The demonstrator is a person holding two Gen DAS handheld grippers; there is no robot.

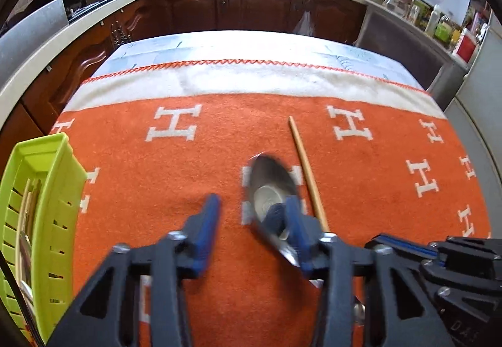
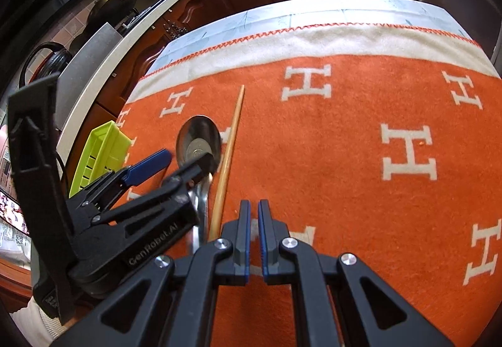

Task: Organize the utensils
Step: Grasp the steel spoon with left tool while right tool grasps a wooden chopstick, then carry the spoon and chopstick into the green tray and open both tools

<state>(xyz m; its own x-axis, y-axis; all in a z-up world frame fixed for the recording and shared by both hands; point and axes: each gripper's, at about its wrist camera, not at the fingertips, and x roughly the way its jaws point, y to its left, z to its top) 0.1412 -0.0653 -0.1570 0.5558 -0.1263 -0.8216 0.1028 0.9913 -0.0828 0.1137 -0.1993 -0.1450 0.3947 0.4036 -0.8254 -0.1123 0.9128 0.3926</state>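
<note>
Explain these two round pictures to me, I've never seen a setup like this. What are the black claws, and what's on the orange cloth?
A person holds a two-fingered grabbing tool in each hand. A wide-angle camera on each tool looks along its fingers, so one picture comes from the left tool and one from the right. On the orange blanket a metal spoon and one wooden chopstick lie side by side. A green basket stands at the left. The left gripper is open, with one finger over the spoon. The right gripper is shut and empty.
</note>
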